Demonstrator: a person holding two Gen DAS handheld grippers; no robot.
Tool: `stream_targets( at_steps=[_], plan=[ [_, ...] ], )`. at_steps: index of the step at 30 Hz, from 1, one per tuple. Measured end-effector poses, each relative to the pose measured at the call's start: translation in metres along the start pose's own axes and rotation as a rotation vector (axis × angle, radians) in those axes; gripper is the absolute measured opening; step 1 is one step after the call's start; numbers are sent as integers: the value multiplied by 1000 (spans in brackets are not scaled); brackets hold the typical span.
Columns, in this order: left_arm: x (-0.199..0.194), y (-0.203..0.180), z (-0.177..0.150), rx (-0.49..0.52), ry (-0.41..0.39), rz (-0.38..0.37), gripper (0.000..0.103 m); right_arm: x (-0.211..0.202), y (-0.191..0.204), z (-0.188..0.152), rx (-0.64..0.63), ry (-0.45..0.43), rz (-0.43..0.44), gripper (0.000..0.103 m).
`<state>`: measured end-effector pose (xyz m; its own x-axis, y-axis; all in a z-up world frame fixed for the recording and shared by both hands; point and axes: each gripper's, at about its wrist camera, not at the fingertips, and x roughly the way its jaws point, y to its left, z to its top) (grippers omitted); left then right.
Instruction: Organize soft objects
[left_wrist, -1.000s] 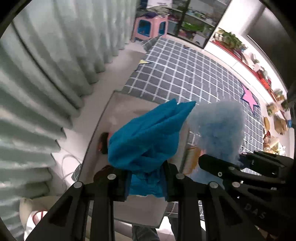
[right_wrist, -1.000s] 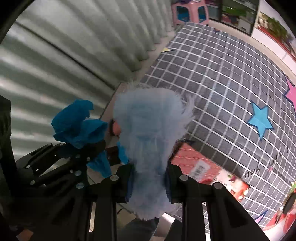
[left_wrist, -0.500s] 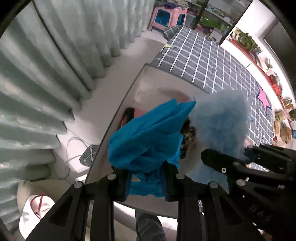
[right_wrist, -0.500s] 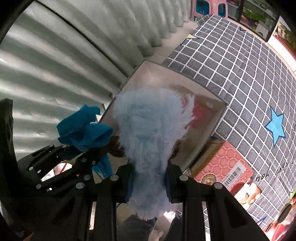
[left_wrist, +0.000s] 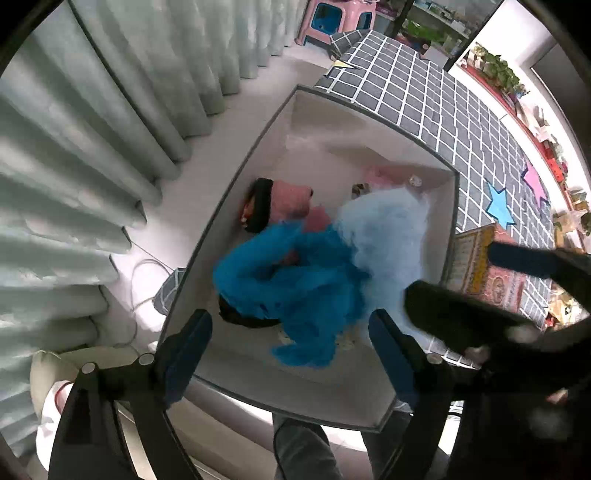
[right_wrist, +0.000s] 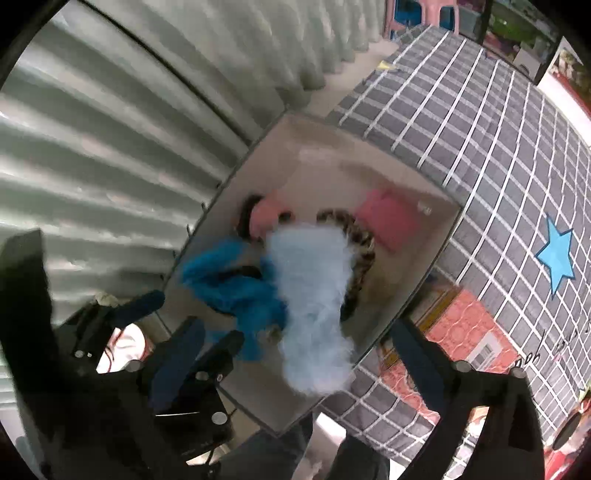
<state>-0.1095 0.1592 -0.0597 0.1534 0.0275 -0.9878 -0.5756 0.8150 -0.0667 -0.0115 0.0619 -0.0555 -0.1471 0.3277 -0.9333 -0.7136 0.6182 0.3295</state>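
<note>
Your left gripper (left_wrist: 290, 334) hangs above the open grey bin (left_wrist: 236, 177) with its fingers spread wide and nothing between them. Below it, inside the bin, the bright blue cloth (left_wrist: 295, 280) lies crumpled, touching the pale blue fluffy piece (left_wrist: 384, 236) on its right. Behind the cloth you can see a pink soft item with a black band (left_wrist: 280, 203) against the bin's left wall, and another pink piece (left_wrist: 380, 175) near the far right corner. Your right gripper (left_wrist: 491, 291) shows blurred at the right edge, over the bin's right side. Pale curtains (left_wrist: 110, 110) hang to the left, and a grey grid-pattern mat (left_wrist: 443, 92) with a blue star (left_wrist: 498, 206) lies beyond the bin.
</note>
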Motion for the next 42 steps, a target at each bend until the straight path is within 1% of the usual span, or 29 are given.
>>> stream_targets(
  at_steps=[2, 5, 7, 11, 17, 21, 30, 36, 42],
  plan=[
    [-1, 1, 1, -13, -12, -3, 93, -4, -2, 1, 1, -11, -7, 102],
    [-3, 6, 2, -55, -37, 51, 93, -8, -7, 2, 8, -21, -17, 102],
    [-1, 9, 3, -72, -22, 72, 93, -11, -10, 0, 15, -29, -21, 102],
    [2, 14, 0, -90, 5, 48, 96, -14, -11, -2, 11, -43, -37, 102],
    [-1, 12, -5, -76, 14, 68, 96, -13, -9, -3, 18, -24, -41, 102],
    [-2, 11, -7, -58, 7, 82, 96, -11, -7, -3, 18, -17, -48, 102],
    [-5, 5, -9, -20, -8, 78, 97, -8, -1, -6, -5, 2, -43, 102],
    [-7, 6, -9, -20, -15, 65, 97, -8, 0, -6, -2, 8, -47, 102],
    [-4, 6, -8, -22, -2, 64, 97, -9, 0, -5, -3, 9, -50, 102]
  ],
)
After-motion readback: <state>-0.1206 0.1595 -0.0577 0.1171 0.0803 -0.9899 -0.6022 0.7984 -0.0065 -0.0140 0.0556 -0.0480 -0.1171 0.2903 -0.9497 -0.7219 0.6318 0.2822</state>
